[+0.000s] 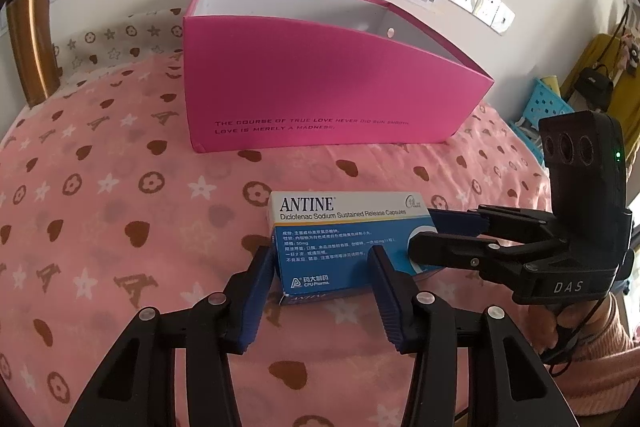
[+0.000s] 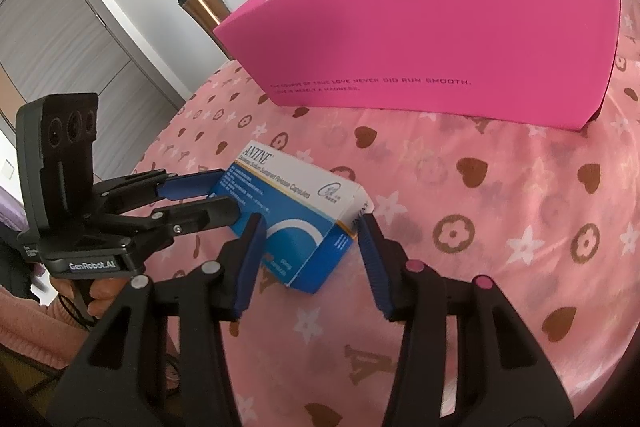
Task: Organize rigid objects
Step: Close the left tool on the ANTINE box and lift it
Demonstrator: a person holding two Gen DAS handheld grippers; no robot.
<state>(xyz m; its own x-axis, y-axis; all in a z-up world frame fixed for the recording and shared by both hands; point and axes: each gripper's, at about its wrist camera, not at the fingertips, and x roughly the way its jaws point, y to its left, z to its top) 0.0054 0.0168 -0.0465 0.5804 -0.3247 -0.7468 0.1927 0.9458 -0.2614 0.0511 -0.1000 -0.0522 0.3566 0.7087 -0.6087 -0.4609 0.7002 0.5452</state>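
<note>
Soft, even daylight, faint shadows; sharp centre, fisheye-bent, dark-vignetted edges.

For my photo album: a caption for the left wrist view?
Two grippers, left and right, close on a medicine box before a pink box.

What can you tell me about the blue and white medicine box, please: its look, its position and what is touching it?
The medicine box is a closed cardboard carton, white on top with "ANTINE" printed, blue below with white text and a white arc. It lies flat on the pink patterned blanket, in front of the pink box and apart from it. The left gripper and the right gripper each straddle one end; whether their pads press on it is unclear.
</note>
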